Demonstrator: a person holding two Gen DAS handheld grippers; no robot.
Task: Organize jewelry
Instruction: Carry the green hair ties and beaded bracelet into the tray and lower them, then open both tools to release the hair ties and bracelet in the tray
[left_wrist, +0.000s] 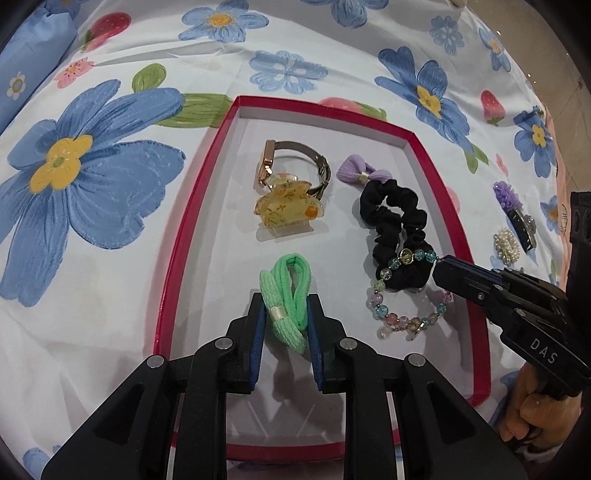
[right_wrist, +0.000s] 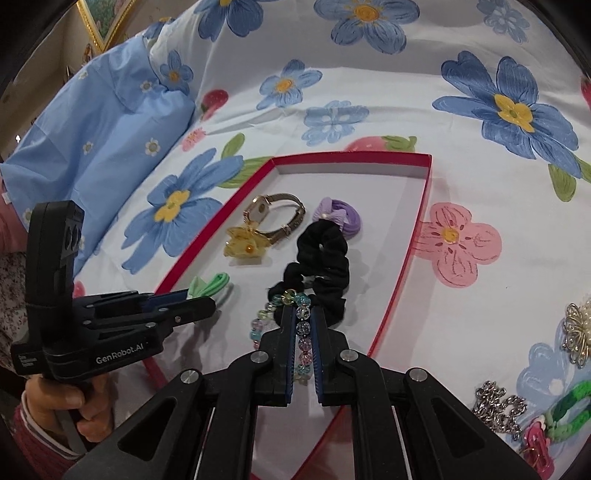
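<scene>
Inside the red tray (left_wrist: 192, 206), left gripper (left_wrist: 287, 321) pinches the green hair tie (left_wrist: 286, 288) over the near-left floor, right gripper (right_wrist: 303, 325) clamps the bead bracelet (right_wrist: 301, 325) draped on the black scrunchie (right_wrist: 325, 258) by the right wall, watch (left_wrist: 295, 162) and yellow claw clip (left_wrist: 284, 208) clear beyond.

red tray (left_wrist: 439, 173), green hair tie (left_wrist: 286, 295) — floral sheet (left_wrist: 110, 258)

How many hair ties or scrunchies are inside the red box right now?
3. A green ribbed hair tie between the left gripper pads at the near end, a black fabric scrunchie along the right side, a purple hair tie beyond it. None seems hidden.
</scene>
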